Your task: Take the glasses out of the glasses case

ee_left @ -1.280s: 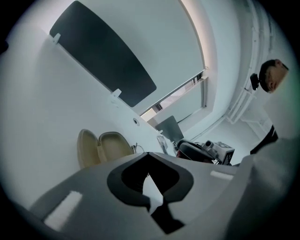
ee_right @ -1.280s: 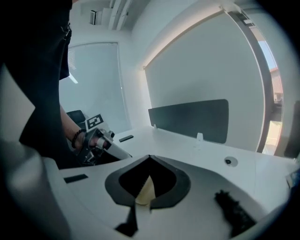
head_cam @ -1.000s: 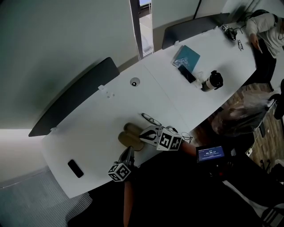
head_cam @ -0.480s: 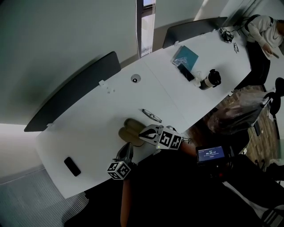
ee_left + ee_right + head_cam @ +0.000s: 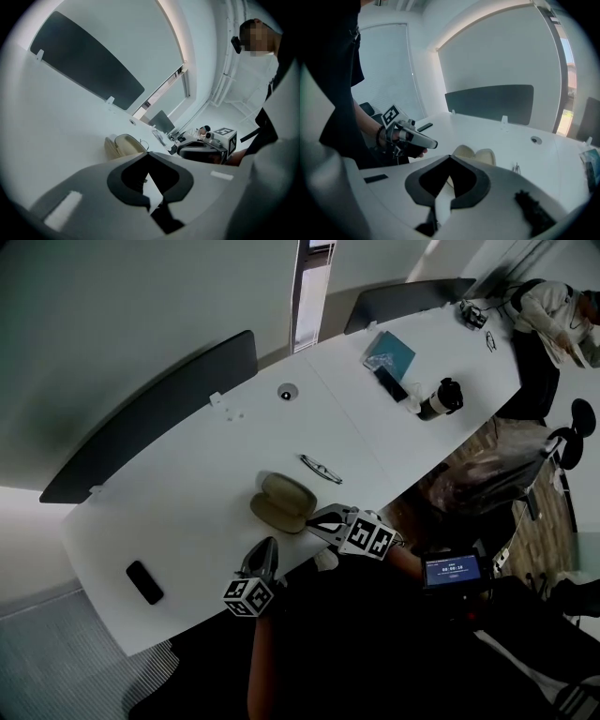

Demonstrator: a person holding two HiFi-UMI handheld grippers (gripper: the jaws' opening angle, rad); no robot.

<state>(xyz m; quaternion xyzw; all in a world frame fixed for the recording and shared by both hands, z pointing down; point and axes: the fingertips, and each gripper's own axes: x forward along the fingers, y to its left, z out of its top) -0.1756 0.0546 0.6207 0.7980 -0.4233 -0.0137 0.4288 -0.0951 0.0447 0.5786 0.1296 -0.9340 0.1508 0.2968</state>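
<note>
Lying on the white table [image 5: 187, 474], the glasses [image 5: 321, 469] are out of the glasses case [image 5: 279, 502]. They sit just beside it, on its far side. The case is open, with both halves facing up. The right claw [image 5: 317, 520] is just beside the near end of the case. The left claw [image 5: 265, 547] is by the table's edge, a little back from the case. Both claws are squeezed tight with nothing in them. A black phone [image 5: 144, 581] lies well off to the left.

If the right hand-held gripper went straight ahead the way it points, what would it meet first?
Probably the open glasses case, straight ahead of the right hand-held gripper, though depth is unclear.
</note>
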